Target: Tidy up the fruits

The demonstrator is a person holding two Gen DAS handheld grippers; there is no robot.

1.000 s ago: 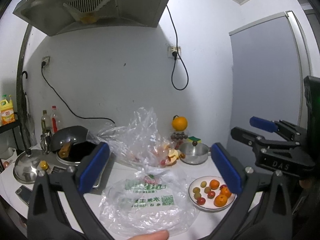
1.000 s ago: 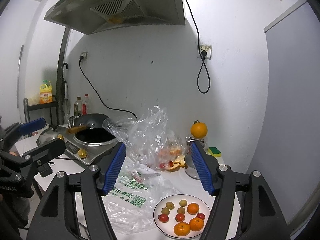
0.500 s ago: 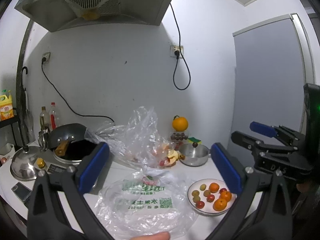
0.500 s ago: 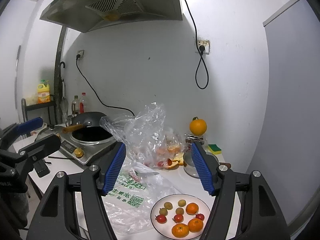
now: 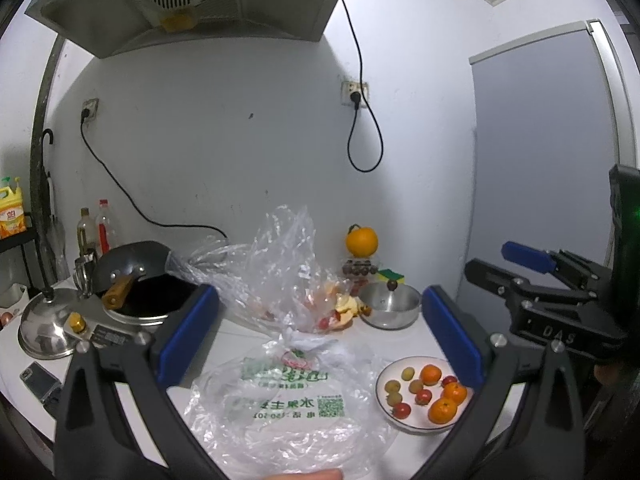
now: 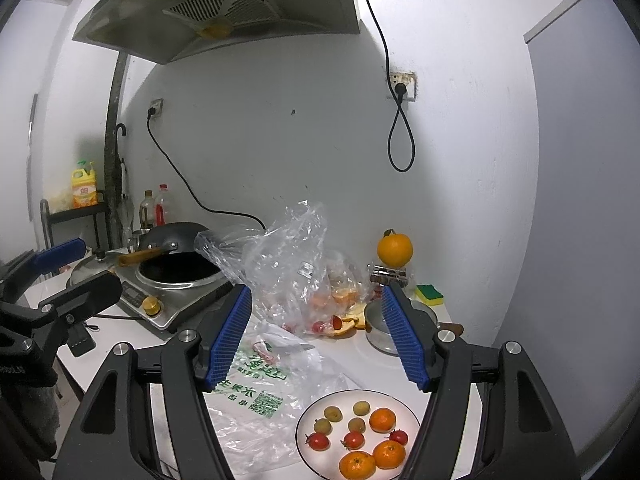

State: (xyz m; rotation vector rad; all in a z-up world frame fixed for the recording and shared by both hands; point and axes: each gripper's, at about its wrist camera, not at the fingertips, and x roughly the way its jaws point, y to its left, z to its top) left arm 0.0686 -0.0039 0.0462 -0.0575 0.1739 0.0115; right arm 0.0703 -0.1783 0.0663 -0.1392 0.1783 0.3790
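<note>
A white plate at the counter's near right holds several mandarins, cherry tomatoes and small greenish fruits. A flat clear bag with green print lies left of it. Behind that, a crumpled clear bag holds peel and tomatoes. A big orange stands at the back. My left gripper hangs open above the printed bag. The right gripper is open too, above the plate's far side. Neither holds anything.
A dark wok sits on an induction cooker at the left, with a steel lid and a phone nearby. A small steel pot and a sponge stand behind the plate. A fingertip shows at the bottom edge.
Both views have drifted only slightly. Both grippers stay open and nothing on the counter has moved.
</note>
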